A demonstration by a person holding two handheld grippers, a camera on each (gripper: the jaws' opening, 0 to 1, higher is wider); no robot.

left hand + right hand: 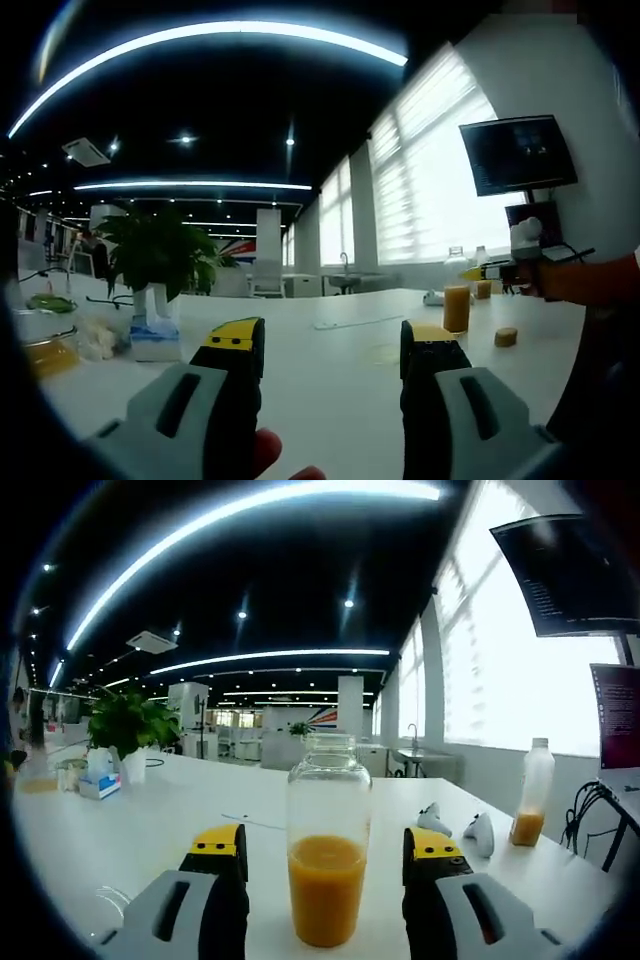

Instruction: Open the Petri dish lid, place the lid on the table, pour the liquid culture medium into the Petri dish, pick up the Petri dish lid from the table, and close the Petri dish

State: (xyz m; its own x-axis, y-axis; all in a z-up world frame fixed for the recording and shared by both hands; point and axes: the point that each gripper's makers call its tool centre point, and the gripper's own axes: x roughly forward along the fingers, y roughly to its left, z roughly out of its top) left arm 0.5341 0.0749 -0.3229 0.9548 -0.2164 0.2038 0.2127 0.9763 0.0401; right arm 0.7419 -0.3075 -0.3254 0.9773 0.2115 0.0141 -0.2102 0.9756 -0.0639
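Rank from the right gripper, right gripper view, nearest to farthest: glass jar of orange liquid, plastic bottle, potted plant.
1. Glass jar of orange liquid: between the jaws of the right gripper, nearest.
2. Plastic bottle: off to the right on the white table, with a little orange liquid at its bottom.
3. Potted plant: far left end of the table, farthest.
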